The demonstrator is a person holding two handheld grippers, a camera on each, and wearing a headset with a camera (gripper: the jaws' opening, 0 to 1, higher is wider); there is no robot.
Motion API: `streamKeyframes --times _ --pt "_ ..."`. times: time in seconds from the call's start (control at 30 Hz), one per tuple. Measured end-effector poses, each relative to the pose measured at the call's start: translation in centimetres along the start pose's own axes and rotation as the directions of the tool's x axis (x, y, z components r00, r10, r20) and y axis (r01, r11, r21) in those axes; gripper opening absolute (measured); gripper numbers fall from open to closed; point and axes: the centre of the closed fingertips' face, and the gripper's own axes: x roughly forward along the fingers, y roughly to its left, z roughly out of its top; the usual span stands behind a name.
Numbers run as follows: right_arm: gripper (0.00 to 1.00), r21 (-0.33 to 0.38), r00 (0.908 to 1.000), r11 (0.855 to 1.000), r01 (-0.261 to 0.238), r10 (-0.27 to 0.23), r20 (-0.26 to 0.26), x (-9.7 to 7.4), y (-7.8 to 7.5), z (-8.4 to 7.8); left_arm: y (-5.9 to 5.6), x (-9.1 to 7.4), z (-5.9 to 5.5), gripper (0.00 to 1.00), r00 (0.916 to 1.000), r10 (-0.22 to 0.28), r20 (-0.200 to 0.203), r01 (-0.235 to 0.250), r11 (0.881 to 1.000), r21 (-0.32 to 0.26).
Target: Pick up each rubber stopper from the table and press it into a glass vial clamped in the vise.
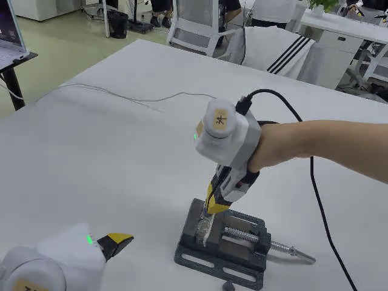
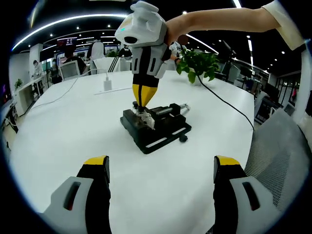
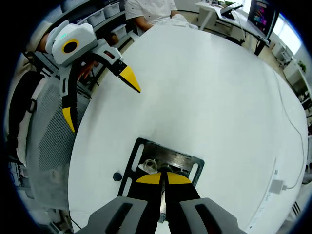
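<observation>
Jaws of the right gripper (image 3: 165, 177) are pressed together, tips just above the vial (image 3: 149, 165) clamped in the vise (image 3: 132, 163); whether they pinch anything, I cannot tell. One stopper (image 3: 116, 176) lies on the surface (image 3: 209, 97), left of them. Left gripper (image 2: 161, 160) jaws gape wide, empty, with the vise ahead.

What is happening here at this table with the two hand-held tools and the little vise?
A person works with hand-held tongs at a white table. The right tongs, shut, point straight down onto a small clear glass vial clamped in the dark metal vise, apparently pressing at its mouth; whether a stopper sits there is hidden. The left tongs hang open above the table, apart from the vise, holding nothing. One small dark rubber stopper lies on the table beside the vise.
</observation>
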Motion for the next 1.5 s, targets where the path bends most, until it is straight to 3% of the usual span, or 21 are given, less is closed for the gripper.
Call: streamKeyframes --times 0.2,0.27,0.37,0.47,0.67,1.27,1.5 --pt "0.00 0.003 1.0000 1.000 0.000 0.000 0.008 -0.1 0.2 -0.1 0.0 -0.1 0.0 0.87 1.0000 0.000 -0.002 0.000 1.000 0.003" --pt "0.07 0.003 0.9998 1.000 -0.013 0.013 0.017 -0.2 0.8 -0.1 0.0 -0.2 0.0 0.87 1.0000 0.000 -0.004 0.000 1.000 0.004" --pt "0.16 -0.018 0.9985 0.999 0.035 -0.035 0.042 -0.5 0.7 0.0 0.0 -0.2 0.1 0.87 1.0000 0.002 -0.001 -0.002 1.000 0.005" --pt "0.27 -0.003 0.9950 0.998 0.061 -0.061 0.080 -0.9 0.8 0.0 0.0 -0.2 0.2 0.87 1.0000 0.001 -0.001 -0.001 1.000 0.010" --pt "0.39 0.023 0.9866 0.995 0.097 -0.099 0.130 -1.3 1.6 -0.3 0.1 -0.2 0.6 0.87 1.0000 0.001 0.004 -0.001 1.000 0.018" --pt "0.38 0.111 0.9701 0.985 0.130 -0.149 0.191 -1.6 5.7 -2.0 -0.5 -1.2 0.8 0.86 1.0000 0.000 -0.002 0.001 0.999 0.046" --pt "0.39 0.142 0.9692 0.983 0.121 -0.147 0.197 -1.1 7.2 -3.0 -0.9 -1.6 0.8 0.86 1.0000 -0.002 -0.005 0.002 0.999 0.049"
